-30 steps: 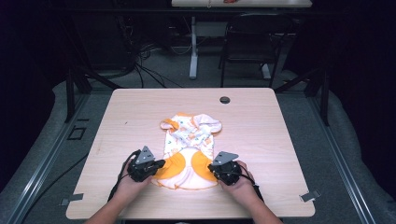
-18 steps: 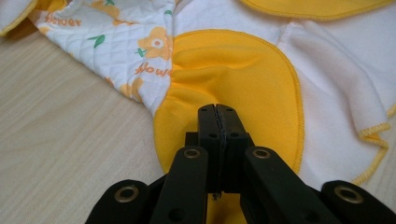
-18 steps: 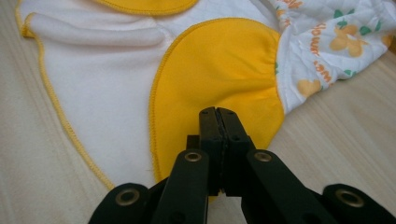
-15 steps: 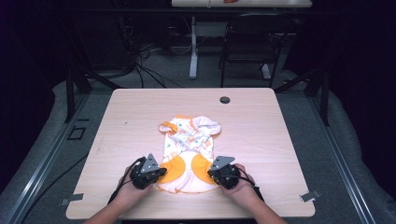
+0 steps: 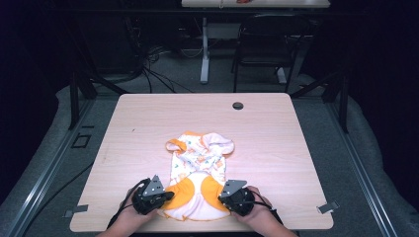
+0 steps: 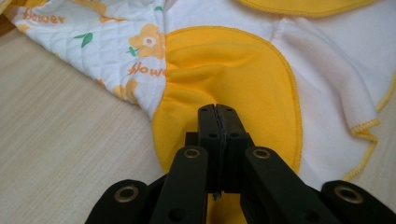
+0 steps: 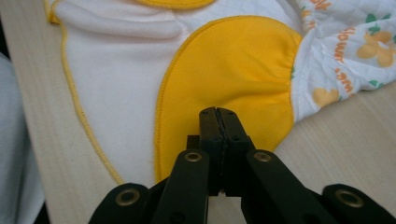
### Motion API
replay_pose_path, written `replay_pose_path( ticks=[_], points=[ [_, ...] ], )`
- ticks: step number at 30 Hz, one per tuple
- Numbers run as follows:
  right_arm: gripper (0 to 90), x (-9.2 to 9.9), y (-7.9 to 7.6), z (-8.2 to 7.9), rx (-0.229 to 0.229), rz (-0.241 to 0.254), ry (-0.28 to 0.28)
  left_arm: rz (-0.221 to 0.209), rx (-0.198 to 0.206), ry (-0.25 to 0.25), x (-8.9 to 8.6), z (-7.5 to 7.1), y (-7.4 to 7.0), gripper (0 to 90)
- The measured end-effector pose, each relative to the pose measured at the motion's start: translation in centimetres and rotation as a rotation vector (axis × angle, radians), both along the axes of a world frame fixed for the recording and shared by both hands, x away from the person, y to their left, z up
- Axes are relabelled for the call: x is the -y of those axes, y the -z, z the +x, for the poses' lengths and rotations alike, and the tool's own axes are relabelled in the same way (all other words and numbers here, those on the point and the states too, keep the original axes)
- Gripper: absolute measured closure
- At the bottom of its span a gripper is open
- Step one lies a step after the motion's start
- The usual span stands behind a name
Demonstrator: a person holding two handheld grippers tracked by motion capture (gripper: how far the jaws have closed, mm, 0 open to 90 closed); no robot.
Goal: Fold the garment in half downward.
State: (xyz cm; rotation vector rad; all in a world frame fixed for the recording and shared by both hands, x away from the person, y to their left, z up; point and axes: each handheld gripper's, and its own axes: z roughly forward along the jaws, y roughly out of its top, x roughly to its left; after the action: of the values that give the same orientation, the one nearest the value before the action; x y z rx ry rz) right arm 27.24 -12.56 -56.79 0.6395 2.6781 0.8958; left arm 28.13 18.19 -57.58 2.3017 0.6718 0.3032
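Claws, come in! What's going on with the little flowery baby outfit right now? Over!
Left claw and right claw both shut on the outfit, one orange patch each. Outfit flat on the table, near edge. Nothing in the way.

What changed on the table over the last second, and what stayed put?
Both hands drew toward the near table edge, and the baby garment slid with them; its far end bunched up. The left gripper and right gripper stand shut on the garment's yellow patches, one each side. The table and the black grommet near its far edge stayed as they were.
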Motion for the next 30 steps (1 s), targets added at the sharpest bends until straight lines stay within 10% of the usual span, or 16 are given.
replay_pose_path(
  ticks=[8,14,20,30],
  points=[
    [89.4,-0.2,-1.6,0.4,0.002,0.034,-0.010,-0.022,0.000,0.016,0.3,1.0,-1.7,89.7],
    [89.8,-0.8,-3.8,5.8,0.018,0.060,0.042,-0.030,0.036,-0.002,1.7,5.7,-3.8,89.7],
    [89.2,-1.7,-2.3,9.8,-0.011,0.059,0.106,-0.018,0.019,-0.035,2.6,9.0,-2.0,89.7],
    [88.1,-2.0,-0.2,10.6,-0.021,-0.001,0.099,0.013,-0.002,-0.056,3.1,10.0,-0.1,89.7]
  ],
)
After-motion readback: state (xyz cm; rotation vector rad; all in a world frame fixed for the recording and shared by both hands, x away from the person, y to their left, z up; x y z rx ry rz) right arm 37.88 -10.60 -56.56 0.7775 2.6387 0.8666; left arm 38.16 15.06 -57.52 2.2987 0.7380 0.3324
